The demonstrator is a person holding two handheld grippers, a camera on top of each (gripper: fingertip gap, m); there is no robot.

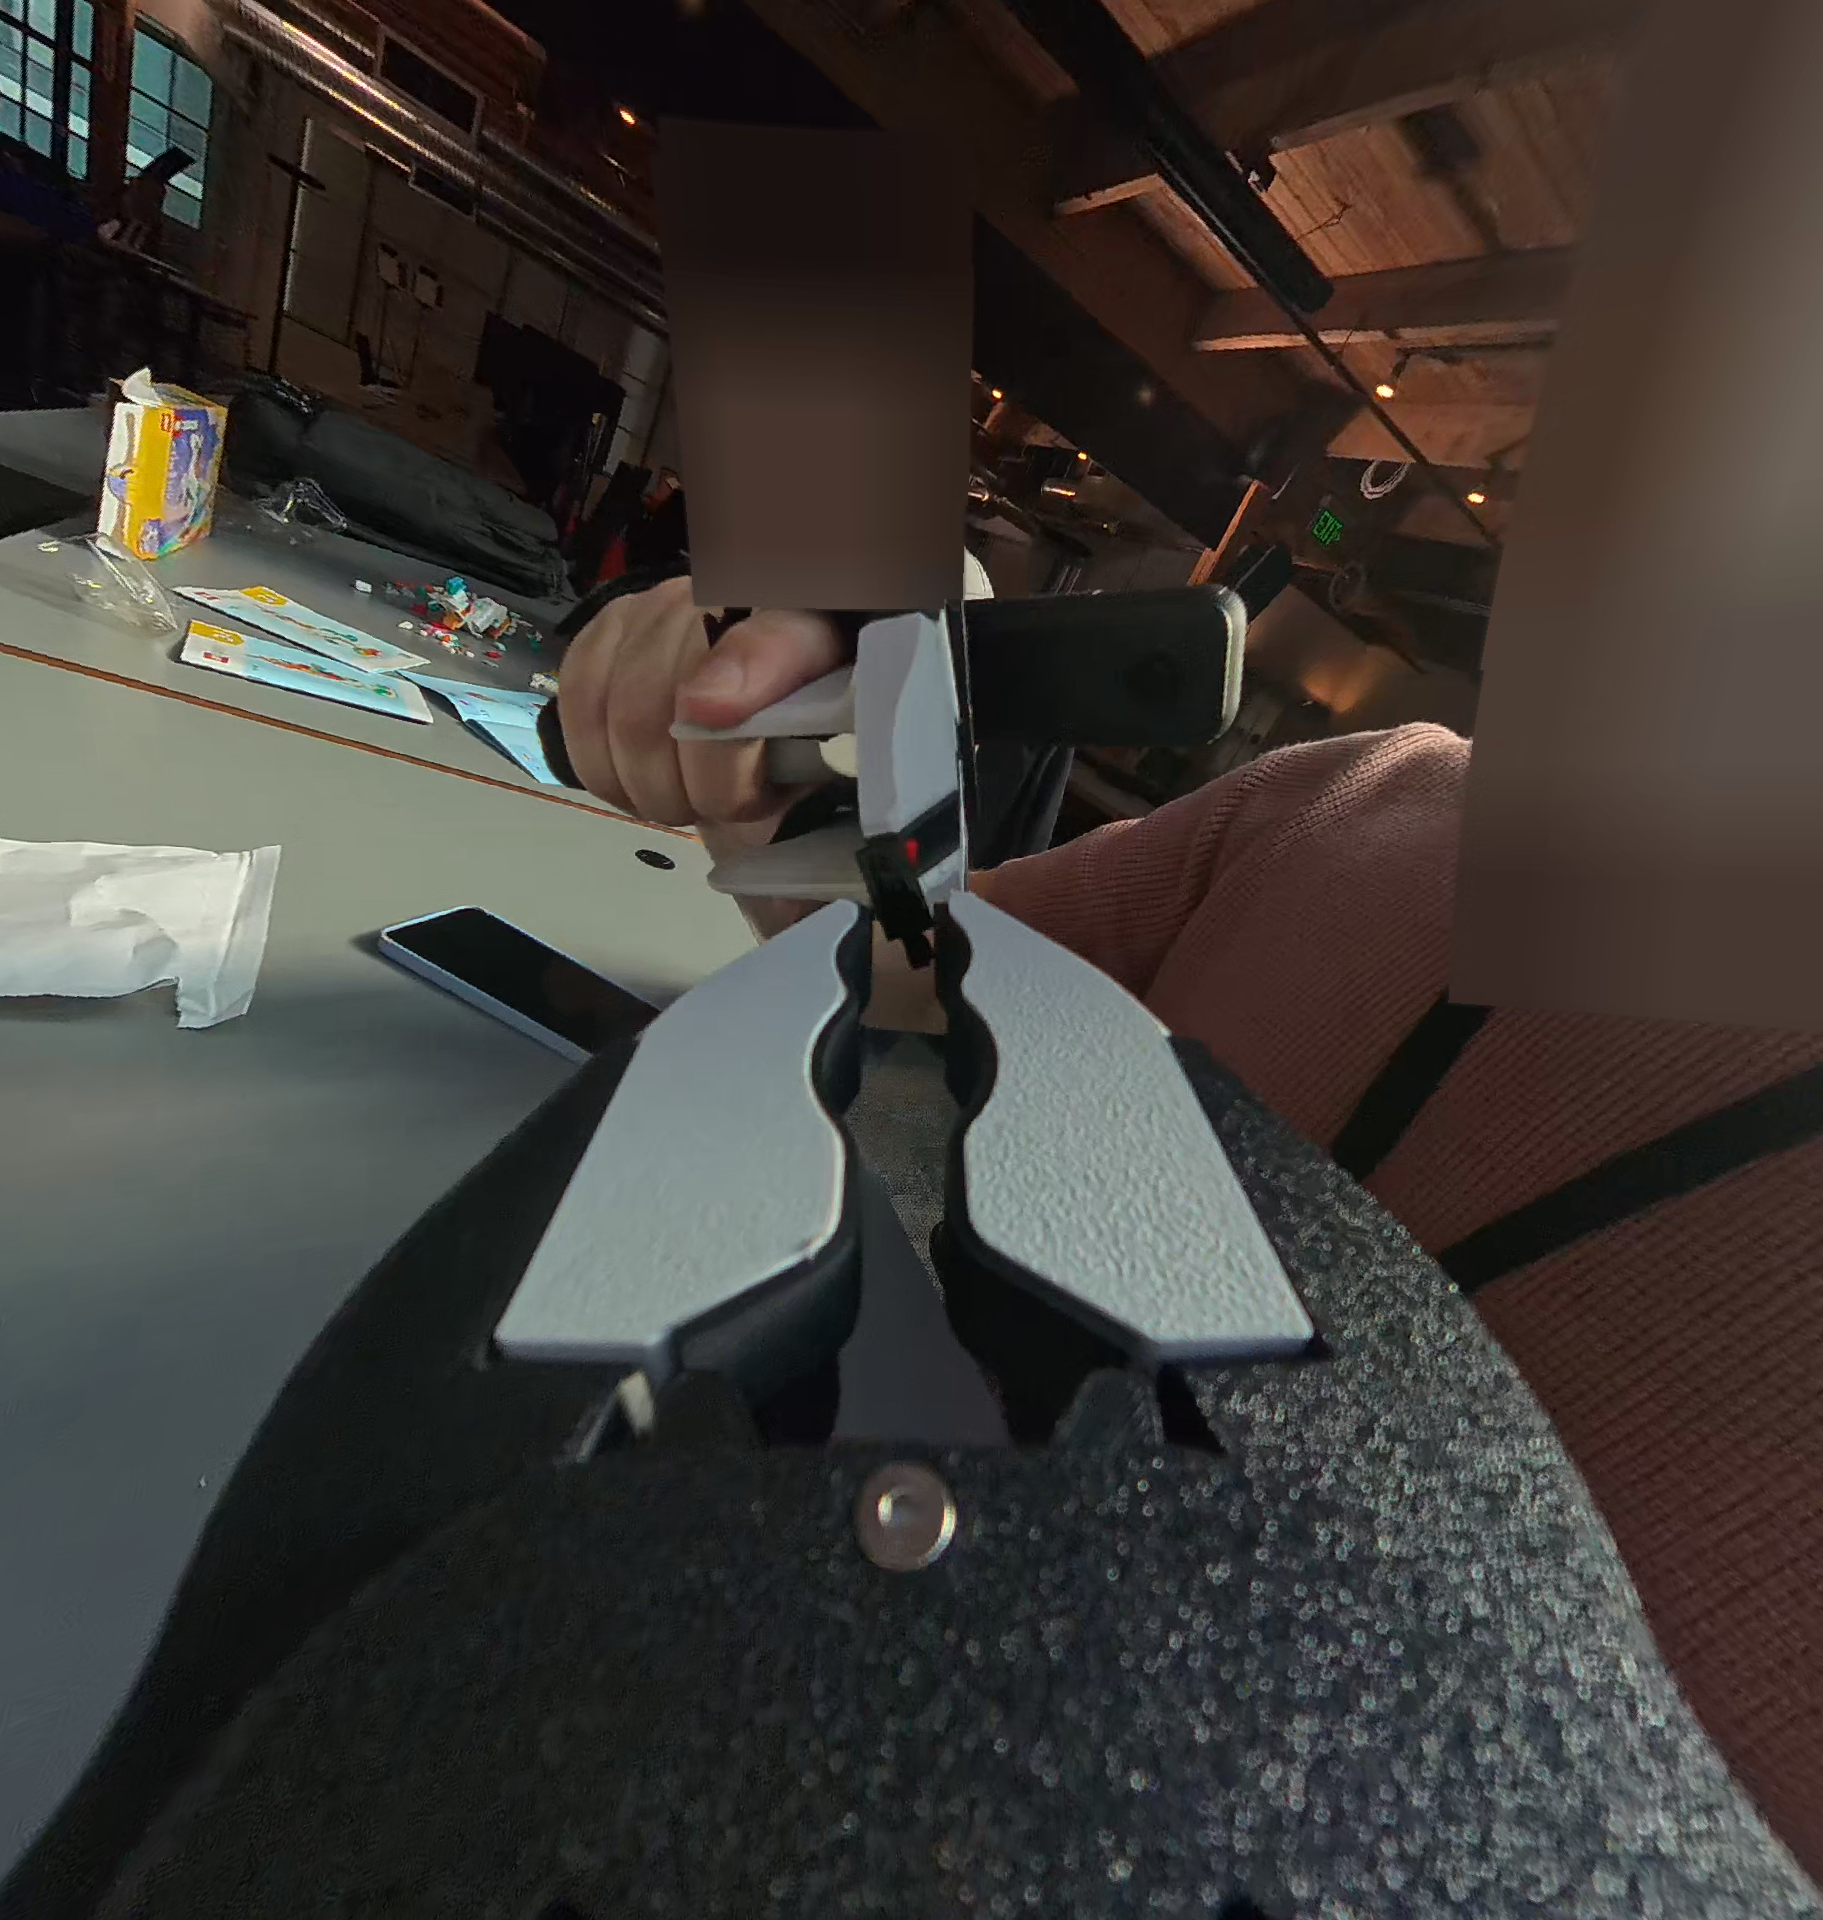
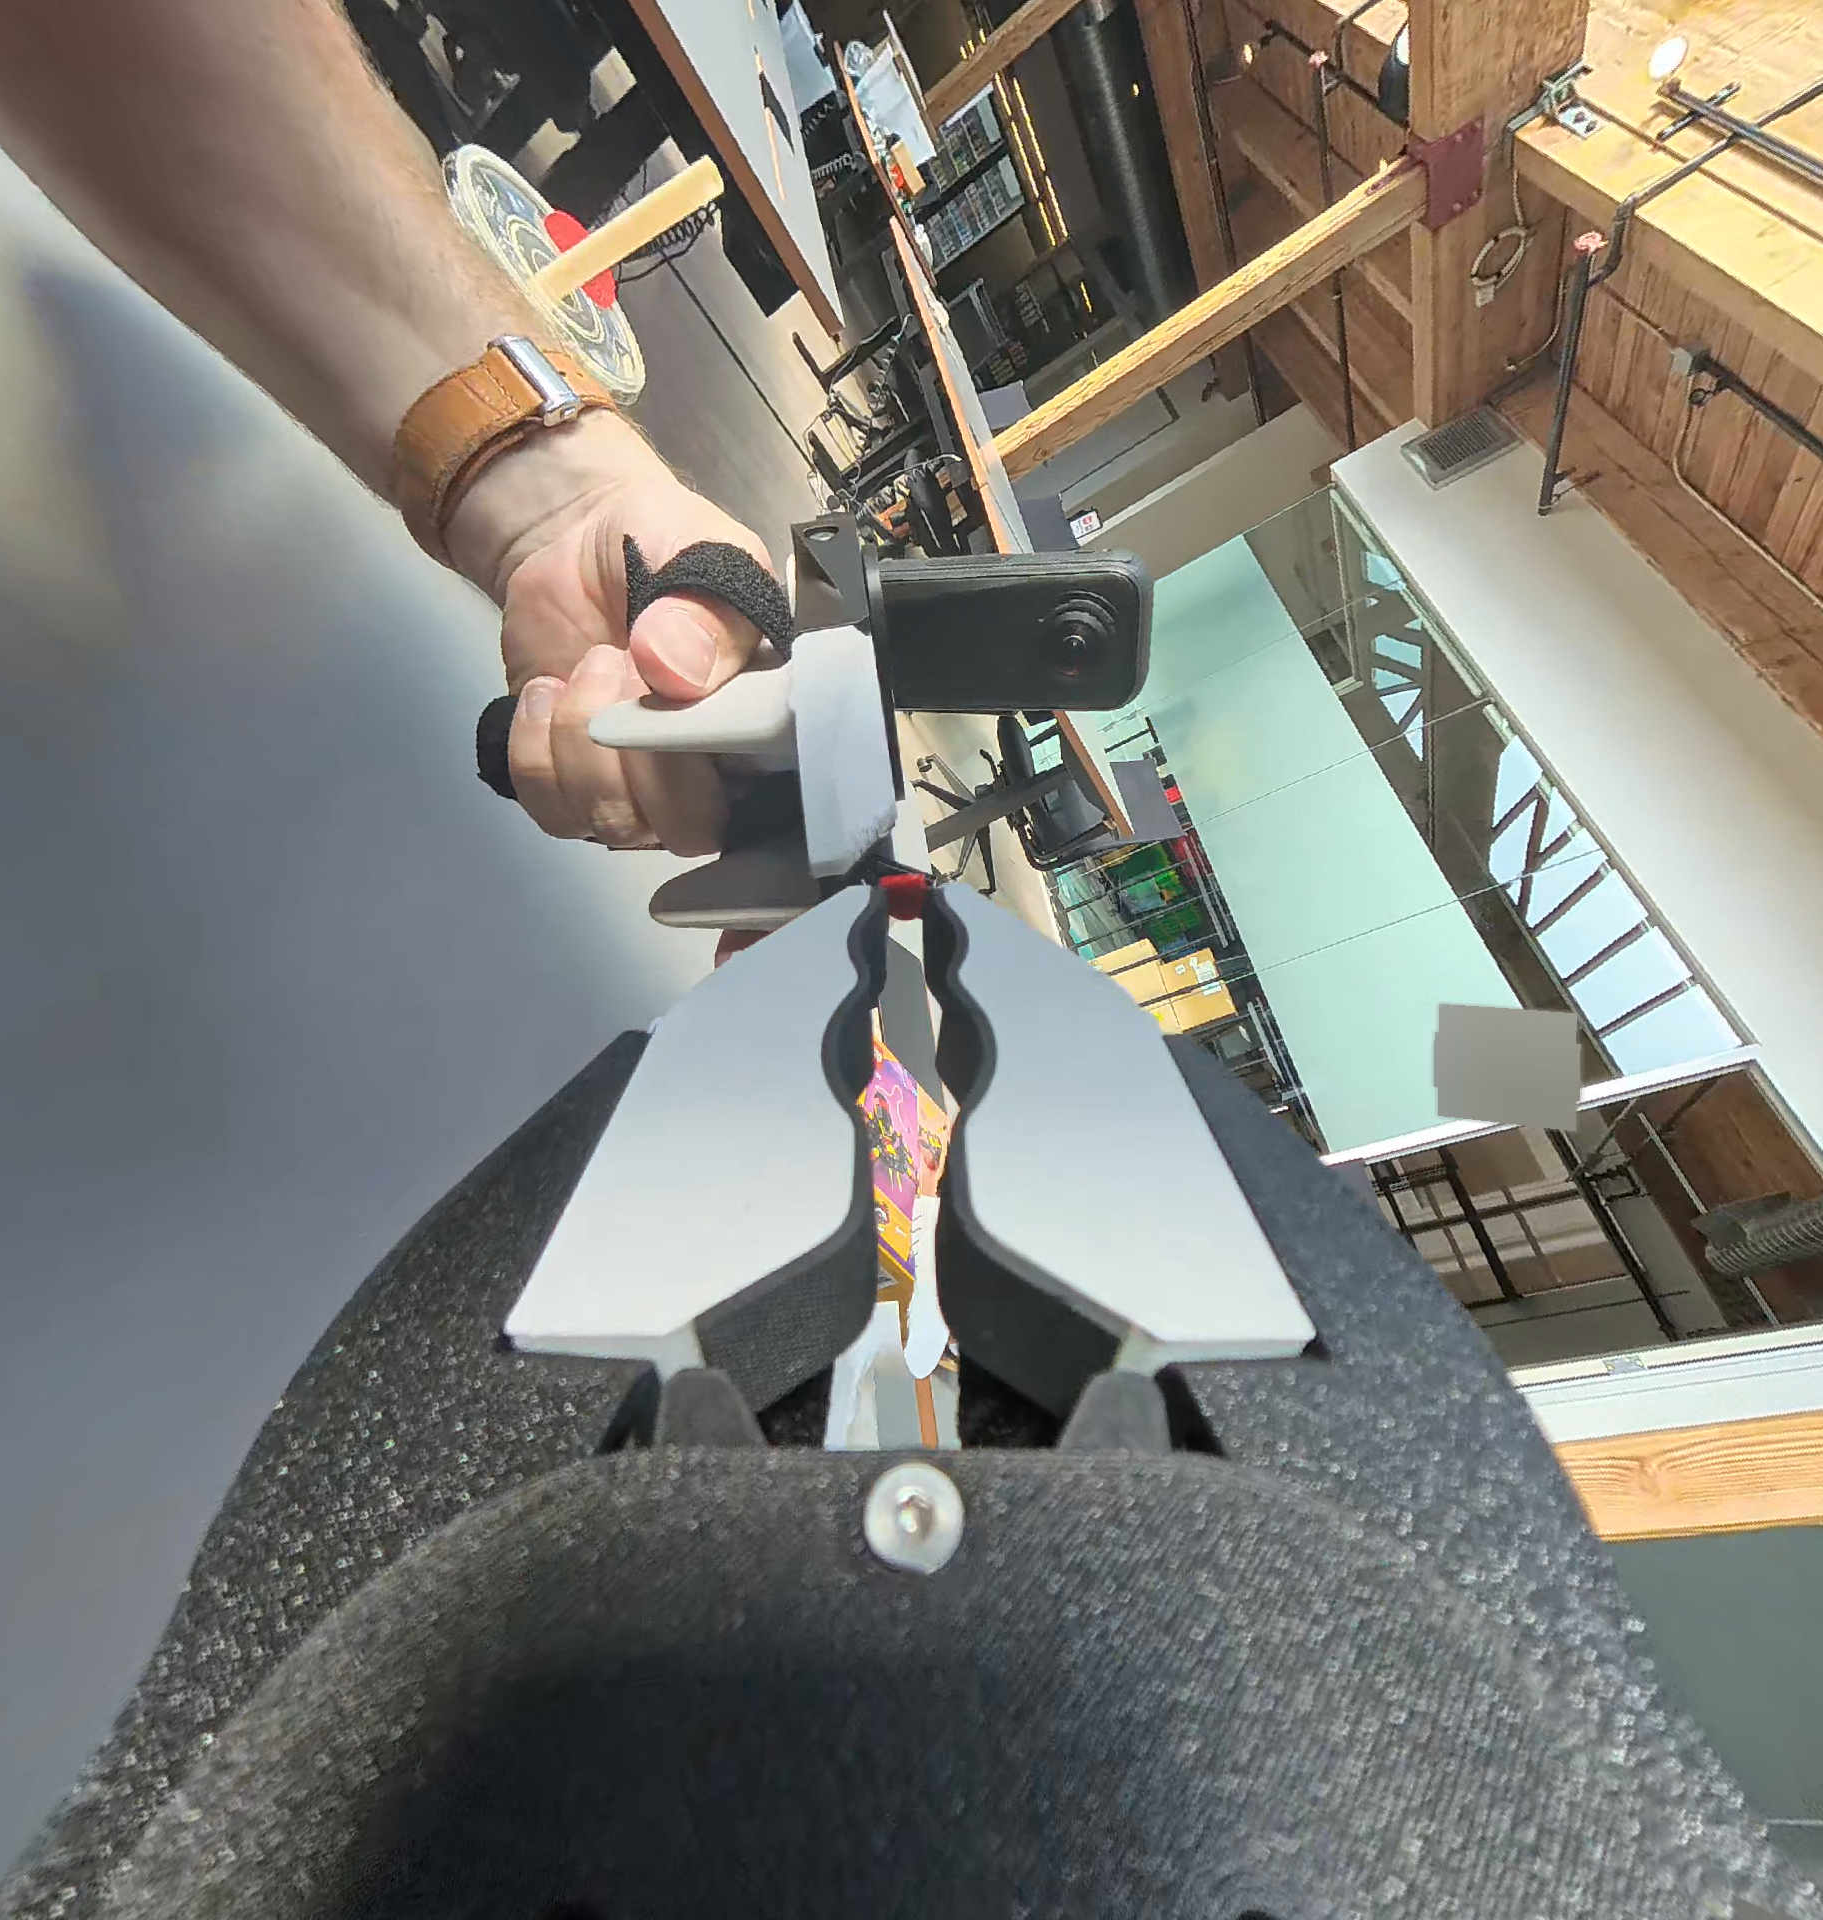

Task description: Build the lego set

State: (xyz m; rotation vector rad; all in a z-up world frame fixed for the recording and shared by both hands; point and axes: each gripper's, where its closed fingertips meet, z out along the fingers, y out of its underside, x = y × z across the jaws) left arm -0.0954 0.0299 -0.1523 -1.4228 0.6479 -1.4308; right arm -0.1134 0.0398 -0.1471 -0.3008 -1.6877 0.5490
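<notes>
Your two grippers meet tip to tip in the air, above the edge of the worktop (image 1: 263, 1143). In the left wrist view, the left gripper (image 1: 909, 920) has its fingers (image 1: 720, 1122) narrow, almost together at the tips, and a small black piece (image 1: 902, 904) with a red spot sits right between those tips. It touches the tips of the right gripper (image 1: 912, 831), which comes from the opposite side, held by your right hand (image 1: 668, 707).

In the right wrist view, the right gripper (image 2: 899, 902) also has its fingers (image 2: 1083, 1132) narrow, and a small red piece (image 2: 899, 888) shows at the tips, touching the left gripper (image 2: 865, 831) that your left hand (image 2: 595, 686) holds. I cannot tell which gripper really carries the piece, or if both pinch it.

The rest of the lego set lies well apart, far back on the worktop: a heap of loose bricks (image 1: 460, 613), the booklets (image 1: 304, 665) just beside it, and the box (image 1: 159, 468) standing upright behind them. A phone (image 1: 522, 977) lies flat near the worktop edge, close to the left gripper, and a white paper bag (image 1: 107, 925) lies to its left. Your sleeve (image 1: 1302, 883) is on the right side.
</notes>
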